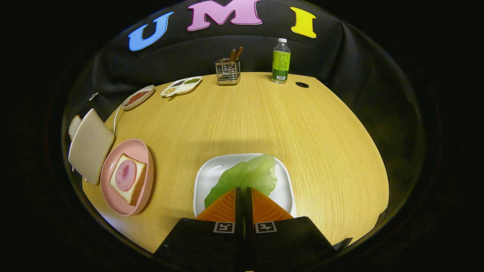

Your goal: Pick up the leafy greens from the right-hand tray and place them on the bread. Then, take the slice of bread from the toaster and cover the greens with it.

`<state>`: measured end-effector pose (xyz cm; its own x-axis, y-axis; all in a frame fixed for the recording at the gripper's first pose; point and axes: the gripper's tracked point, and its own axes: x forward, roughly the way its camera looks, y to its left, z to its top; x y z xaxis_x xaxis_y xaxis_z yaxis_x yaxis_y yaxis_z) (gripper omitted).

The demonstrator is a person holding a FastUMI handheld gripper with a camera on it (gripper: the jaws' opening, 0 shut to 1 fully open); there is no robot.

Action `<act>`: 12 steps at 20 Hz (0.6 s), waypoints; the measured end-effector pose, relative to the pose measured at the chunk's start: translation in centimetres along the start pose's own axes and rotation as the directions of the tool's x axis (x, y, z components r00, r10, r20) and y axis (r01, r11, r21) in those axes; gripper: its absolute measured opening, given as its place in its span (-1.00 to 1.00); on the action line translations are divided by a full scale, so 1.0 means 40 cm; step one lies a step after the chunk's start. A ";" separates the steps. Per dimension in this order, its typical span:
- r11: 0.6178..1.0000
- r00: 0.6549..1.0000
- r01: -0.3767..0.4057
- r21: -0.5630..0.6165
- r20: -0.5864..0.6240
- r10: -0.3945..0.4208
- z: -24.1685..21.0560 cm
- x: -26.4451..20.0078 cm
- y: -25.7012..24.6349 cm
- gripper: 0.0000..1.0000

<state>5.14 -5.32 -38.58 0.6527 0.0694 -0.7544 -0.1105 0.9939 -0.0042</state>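
step one, grasp phase: i hold the orange-fingered gripper clenched on the pale green leafy greens over the white square tray. next, i judge: lift and carry to the ham-topped bread slice on the pink round plate.

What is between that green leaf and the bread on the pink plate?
Nothing visible. The gripper is closed on the leafy greens over the white tray; between there and the bread on the pink plate is bare table.
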 end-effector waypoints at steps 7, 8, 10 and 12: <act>0.995 0.995 -0.083 -0.057 0.042 0.085 0.066 -0.078 0.001 -0.90; 0.993 0.994 -0.094 -0.068 0.053 0.097 0.082 -0.093 0.001 -0.90; 0.989 0.989 -0.120 -0.081 0.072 0.126 0.115 -0.124 0.007 -0.90; 0.985 0.983 -0.154 -0.079 0.089 0.161 0.144 -0.160 0.025 -0.90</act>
<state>5.18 -4.29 -29.98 0.6905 0.2361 -0.6837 -0.2688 0.9613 0.0605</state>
